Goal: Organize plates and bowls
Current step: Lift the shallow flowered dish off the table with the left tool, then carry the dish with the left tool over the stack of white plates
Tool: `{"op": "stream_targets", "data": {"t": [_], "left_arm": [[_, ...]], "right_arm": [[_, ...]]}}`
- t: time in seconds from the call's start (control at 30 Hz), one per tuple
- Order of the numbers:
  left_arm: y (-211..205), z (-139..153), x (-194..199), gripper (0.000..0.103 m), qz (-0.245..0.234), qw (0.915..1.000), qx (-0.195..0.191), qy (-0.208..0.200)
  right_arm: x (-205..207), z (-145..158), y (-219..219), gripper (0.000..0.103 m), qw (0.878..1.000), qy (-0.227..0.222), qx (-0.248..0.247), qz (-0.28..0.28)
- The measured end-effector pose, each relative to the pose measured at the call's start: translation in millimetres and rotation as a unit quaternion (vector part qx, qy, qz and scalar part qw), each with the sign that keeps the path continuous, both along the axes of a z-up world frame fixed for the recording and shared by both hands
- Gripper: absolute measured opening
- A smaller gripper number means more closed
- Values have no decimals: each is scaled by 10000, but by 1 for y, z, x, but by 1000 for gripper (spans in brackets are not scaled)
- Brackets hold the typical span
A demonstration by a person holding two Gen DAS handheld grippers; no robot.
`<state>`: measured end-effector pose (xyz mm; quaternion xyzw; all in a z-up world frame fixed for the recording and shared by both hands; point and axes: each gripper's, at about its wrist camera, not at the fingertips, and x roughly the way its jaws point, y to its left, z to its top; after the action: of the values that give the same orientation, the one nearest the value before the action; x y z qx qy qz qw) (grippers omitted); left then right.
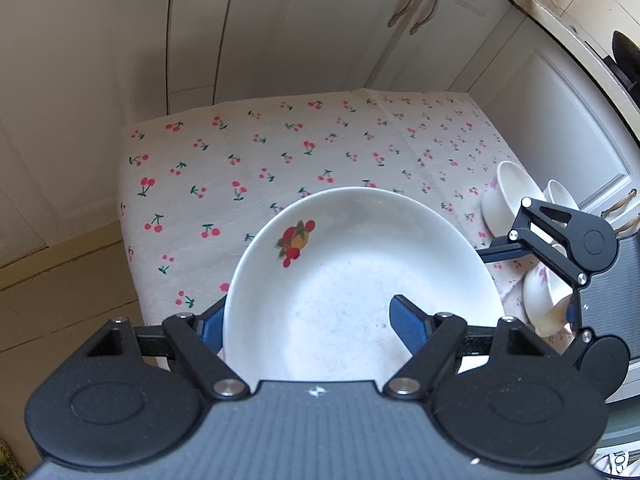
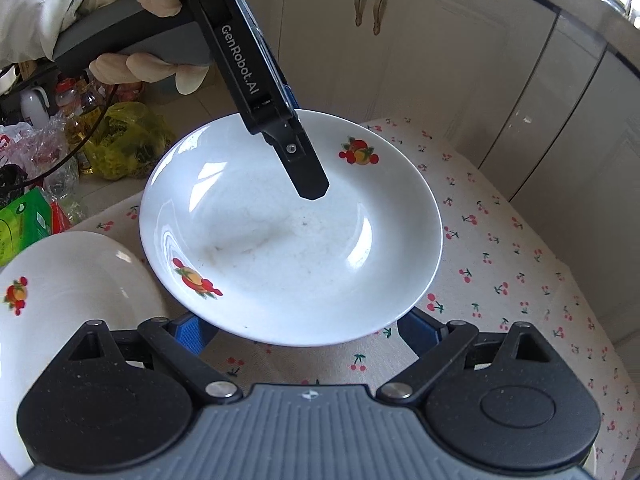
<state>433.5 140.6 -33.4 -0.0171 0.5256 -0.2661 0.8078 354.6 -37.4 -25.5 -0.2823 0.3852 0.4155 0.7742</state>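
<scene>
A white deep plate with fruit prints [image 1: 352,276] is held above the cherry-print tablecloth [image 1: 280,152]. My left gripper [image 1: 308,320] is shut on its near rim, one finger under the rim and one finger [image 1: 408,320] inside the plate. In the right wrist view the same plate [image 2: 280,248] is lifted, with the left gripper's finger [image 2: 308,176] over it. My right gripper [image 2: 304,332] is open, its fingers spread just below the plate's near edge. A second white plate [image 2: 68,288] lies at the left.
Several white bowls [image 1: 512,196] stand at the table's right edge beside the right gripper's body [image 1: 572,240]. White cabinets [image 1: 320,20] stand behind the table. Bags and bottles [image 2: 80,140] crowd the floor at left.
</scene>
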Motion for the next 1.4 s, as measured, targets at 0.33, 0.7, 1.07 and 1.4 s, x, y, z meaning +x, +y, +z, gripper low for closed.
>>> {"op": "stream_targets", "data": {"t": [0.33, 0.7, 1.07, 1.4], "left_arm": [[-14, 20, -38, 80, -49, 9999, 29, -152], [-22, 33, -98, 80, 42, 9996, -70, -268], [-38, 28, -164, 80, -50, 9996, -65, -271], [-46, 9, -192, 80, -93, 9998, -110, -141]], "right_arm": [[-30, 16, -13, 97, 9999, -129, 27, -11], [-80, 26, -21, 97, 9998, -186, 93, 22], [-144, 26, -34, 97, 9998, -163, 76, 60], [-175, 9, -38, 97, 10000, 6, 17, -12]]}}
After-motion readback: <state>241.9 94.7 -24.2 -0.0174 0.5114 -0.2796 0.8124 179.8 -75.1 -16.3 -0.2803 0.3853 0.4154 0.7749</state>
